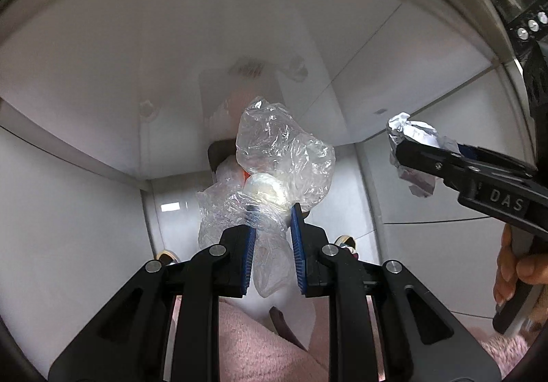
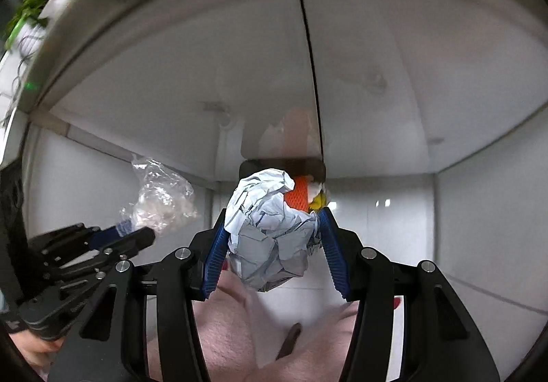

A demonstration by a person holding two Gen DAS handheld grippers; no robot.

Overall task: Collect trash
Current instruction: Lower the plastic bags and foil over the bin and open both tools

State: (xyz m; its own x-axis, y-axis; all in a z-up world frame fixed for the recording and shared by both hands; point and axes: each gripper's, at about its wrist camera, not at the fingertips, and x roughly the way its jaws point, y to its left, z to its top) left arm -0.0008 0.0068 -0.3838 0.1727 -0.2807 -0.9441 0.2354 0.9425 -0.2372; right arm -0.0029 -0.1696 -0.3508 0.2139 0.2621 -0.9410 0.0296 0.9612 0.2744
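2 grippers (image 1: 272, 238) (image 1: 411, 149), 1 plastic bag (image 1: 284, 149), 1 paper wad (image 2: 270, 228).

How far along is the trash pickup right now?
Done: some trash, orange netting included, already sits in the bin. In hand: left gripper grips a clear plastic bag; right gripper grips crumpled paper. Left: dropping both in.

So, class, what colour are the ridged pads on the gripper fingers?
Blue pads, clearest in the right wrist view.
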